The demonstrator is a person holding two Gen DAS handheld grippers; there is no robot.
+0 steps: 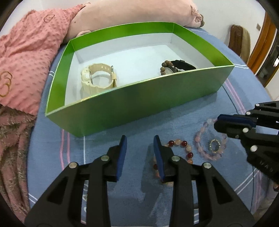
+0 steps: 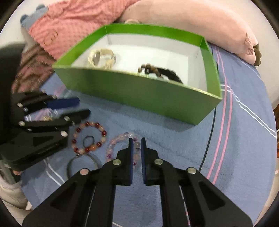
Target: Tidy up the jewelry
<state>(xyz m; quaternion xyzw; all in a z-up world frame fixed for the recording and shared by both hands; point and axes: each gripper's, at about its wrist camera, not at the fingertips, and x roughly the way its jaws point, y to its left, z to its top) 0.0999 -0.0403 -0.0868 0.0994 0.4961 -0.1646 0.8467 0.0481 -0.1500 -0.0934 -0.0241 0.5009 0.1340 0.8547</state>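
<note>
A green box [image 1: 139, 99] with a white inside holds a cream watch [image 1: 97, 78], a wooden bead bracelet [image 1: 165, 67] and a black watch [image 1: 184, 65]. In front of it, on the blue sheet, lie a red-and-peach bead bracelet [image 1: 184, 148] and a pale pink bead bracelet [image 1: 202, 148] with a sparkly ring [image 1: 214, 145] inside it. My left gripper [image 1: 139, 138] is open over bare sheet, its right finger touching the red bracelet's edge. My right gripper [image 2: 136, 139] is shut on the pale pink bracelet [image 2: 116, 140]. A dark ring [image 2: 89, 140] lies inside the red bracelet [image 2: 89, 136].
A metal bangle [image 2: 82, 165] lies near the red bracelet. A pink blanket [image 1: 26, 61] and a pink plush pillow [image 1: 130, 14] border the box at the left and back. A thin dark cable [image 2: 207, 139] runs across the sheet at the right.
</note>
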